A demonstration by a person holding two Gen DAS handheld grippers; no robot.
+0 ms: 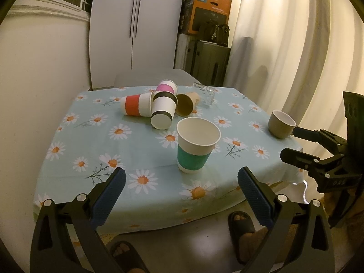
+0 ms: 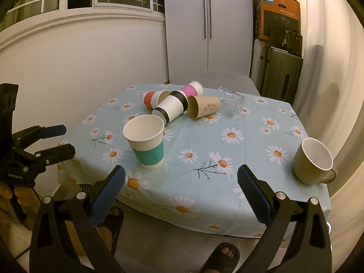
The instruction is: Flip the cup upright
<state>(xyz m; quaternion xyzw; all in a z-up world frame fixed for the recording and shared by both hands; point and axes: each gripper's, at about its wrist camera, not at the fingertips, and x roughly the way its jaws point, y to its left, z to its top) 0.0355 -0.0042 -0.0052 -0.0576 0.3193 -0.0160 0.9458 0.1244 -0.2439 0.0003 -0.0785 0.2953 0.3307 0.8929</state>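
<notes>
A paper cup with a teal band [image 1: 197,145] [image 2: 146,141] stands upright near the table's front. Behind it lie tipped cups: red-banded [image 1: 137,104] [image 2: 153,98], black-banded [image 1: 163,110] [image 2: 171,107], pink-banded [image 1: 167,87] [image 2: 192,88] and brown [image 1: 187,104] [image 2: 203,107]. A clear glass [image 1: 206,95] [image 2: 232,102] lies on its side. A tan mug [image 1: 281,124] [image 2: 312,161] stands upright at the right. My left gripper [image 1: 182,182] [image 2: 62,141] is open and empty in front of the teal cup. My right gripper [image 2: 182,182] [image 1: 290,143] is open and empty near the mug.
The table [image 1: 79,141] [image 2: 250,193] has a light blue daisy cloth and stands against a white wall. A white cabinet [image 1: 136,27], stacked boxes [image 1: 207,11] and a curtain [image 1: 284,34] are behind. The person's sandalled feet [image 1: 241,227] are below the front edge.
</notes>
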